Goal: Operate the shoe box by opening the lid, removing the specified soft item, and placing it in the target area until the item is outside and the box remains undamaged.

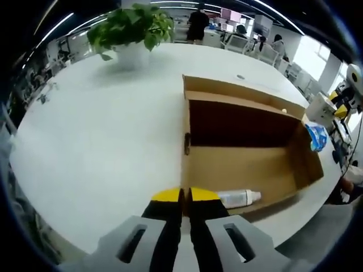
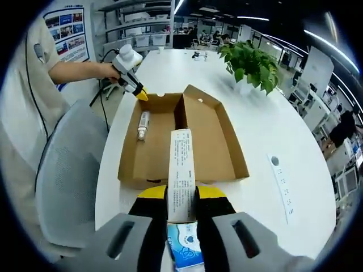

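While the right gripper [image 2: 181, 195] sits at the bottom centre of the right gripper view, its yellow-tipped jaws are pressed against a flat packet [image 2: 181, 175] with small print on a white face and a blue and white end; the packet stands up between them, its upper end reaching over the near wall of the shoe box [image 2: 212, 141]. That packet is off the table and partly above the box. Beyond it the brown cardboard box lies open in the middle of the frame, its lid folded flat beside the tray. A small white tube [image 2: 143, 126] lies in the left compartment. At the far left corner of the box, in the upper left of the frame, the left gripper [image 2: 140, 95] touches the cardboard edge, held by a person's hand [image 2: 108, 70]. A grey chair [image 2: 68, 181] stands at lower left beside the white table [image 2: 283, 130], and a potted plant [image 2: 252, 65] sits at upper right.

From the left gripper view, the left gripper's jaws at bottom centre are drawn together with no gap, right at the box rim; whether they pinch the cardboard I cannot tell. Just past them, on the box floor, lies the tube. Farther off, at the right edge beyond the box's end, the blue and white packet shows. The plant stands at upper left.
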